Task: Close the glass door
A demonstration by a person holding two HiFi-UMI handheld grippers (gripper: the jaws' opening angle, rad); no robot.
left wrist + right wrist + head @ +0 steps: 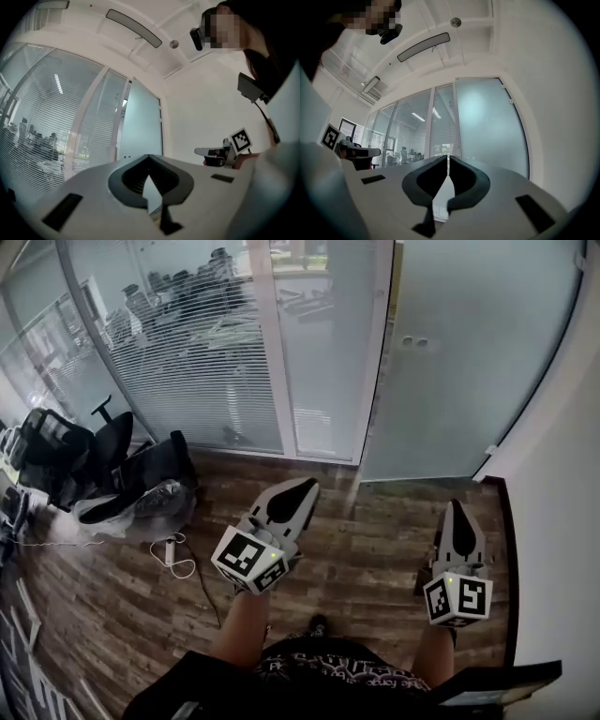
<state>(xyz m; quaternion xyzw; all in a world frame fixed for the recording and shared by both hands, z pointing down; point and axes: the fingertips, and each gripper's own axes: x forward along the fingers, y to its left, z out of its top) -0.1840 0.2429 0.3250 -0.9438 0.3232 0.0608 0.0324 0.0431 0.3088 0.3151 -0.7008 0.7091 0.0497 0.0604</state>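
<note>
The frosted glass door [469, 352] stands ahead on the right, its left edge close against the white frame post [375, 362]; I cannot tell whether a gap remains. It also fills the middle of the left gripper view as the door [143, 122] and the right gripper view as the door [487, 126]. My left gripper [305, 486] is held over the wooden floor, short of the door, jaws shut and empty [149, 158]. My right gripper [457, 505] is beside it to the right, also short of the door, its jaws shut with nothing between them [448, 158].
A glass partition with blinds [206, 352] runs to the left of the door. Black office chairs [103, 456] stand at the left, with a white power strip and cable [172, 554] on the floor. A white wall [562, 521] closes the right side.
</note>
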